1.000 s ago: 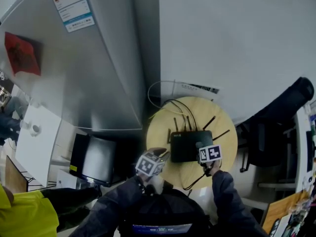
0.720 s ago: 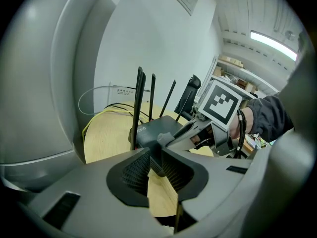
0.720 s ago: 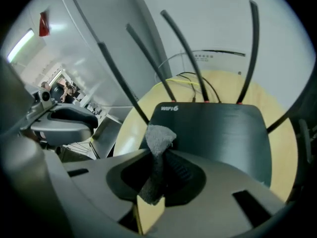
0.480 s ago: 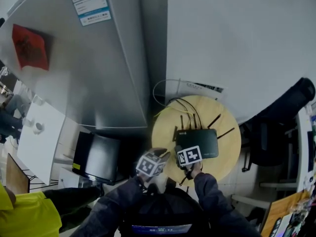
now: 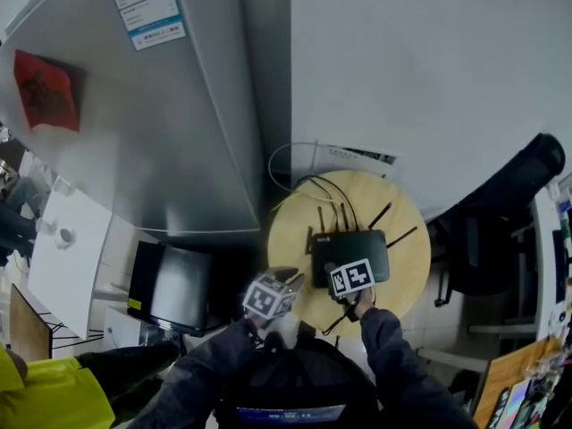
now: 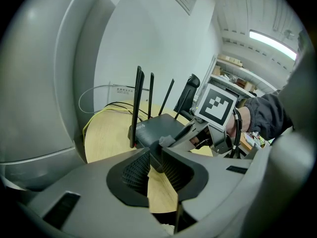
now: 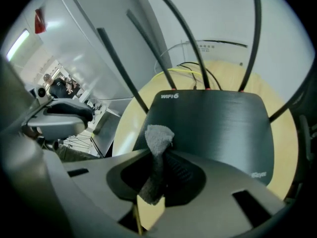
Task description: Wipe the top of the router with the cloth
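Two tools: right gripper (image 7: 161,168) clamps cloth (image 7: 158,134), lower centre, over router (image 7: 218,128); press flat, sweep wide, dodge antennas (image 7: 190,38); left gripper (image 6: 153,165) closed, empty.

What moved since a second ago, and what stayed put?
The right gripper, fingers shut on the cloth, slid left across the top of the router, then back toward the middle. The left gripper stayed by the near edge of the table; the router kept its place.
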A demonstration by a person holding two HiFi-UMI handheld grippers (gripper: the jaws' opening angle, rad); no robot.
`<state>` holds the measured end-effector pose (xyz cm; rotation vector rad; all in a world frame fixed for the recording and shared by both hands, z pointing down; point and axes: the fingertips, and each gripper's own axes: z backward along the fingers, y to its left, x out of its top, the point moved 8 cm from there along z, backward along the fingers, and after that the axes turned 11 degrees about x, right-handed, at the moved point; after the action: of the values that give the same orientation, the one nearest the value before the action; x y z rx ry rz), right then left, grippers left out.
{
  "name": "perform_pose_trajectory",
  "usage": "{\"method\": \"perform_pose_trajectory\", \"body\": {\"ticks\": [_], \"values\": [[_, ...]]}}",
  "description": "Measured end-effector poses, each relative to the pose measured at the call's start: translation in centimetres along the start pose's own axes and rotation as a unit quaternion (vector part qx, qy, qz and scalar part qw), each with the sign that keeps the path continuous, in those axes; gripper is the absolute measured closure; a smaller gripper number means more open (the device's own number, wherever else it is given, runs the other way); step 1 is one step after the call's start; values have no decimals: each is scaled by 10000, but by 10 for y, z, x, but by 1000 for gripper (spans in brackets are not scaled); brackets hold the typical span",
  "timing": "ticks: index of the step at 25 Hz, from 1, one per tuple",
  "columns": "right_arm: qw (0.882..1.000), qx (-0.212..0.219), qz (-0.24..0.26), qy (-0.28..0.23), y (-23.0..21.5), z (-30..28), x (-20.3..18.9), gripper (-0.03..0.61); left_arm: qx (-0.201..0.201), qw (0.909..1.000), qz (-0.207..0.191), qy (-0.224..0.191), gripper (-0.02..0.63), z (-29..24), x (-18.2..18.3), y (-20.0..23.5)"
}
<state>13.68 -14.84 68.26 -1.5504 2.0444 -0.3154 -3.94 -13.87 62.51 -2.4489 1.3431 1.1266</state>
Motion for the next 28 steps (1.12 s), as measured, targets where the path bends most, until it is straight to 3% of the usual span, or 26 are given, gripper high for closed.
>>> {"method": "perform_pose_trajectory", "body": {"ticks": [16, 23, 28], "values": [[9965, -434, -653, -306, -125, 89, -48, 499, -148, 9998, -52, 157, 554, -29, 8, -31], [9962, -446, -643, -384, -135, 96, -51, 498, -99, 9998, -5, 145, 554, -30, 6, -32], [9972, -250, -442, -547, -107, 87, -39, 498, -40, 9998, 118, 179, 554, -23, -1, -27]]}}
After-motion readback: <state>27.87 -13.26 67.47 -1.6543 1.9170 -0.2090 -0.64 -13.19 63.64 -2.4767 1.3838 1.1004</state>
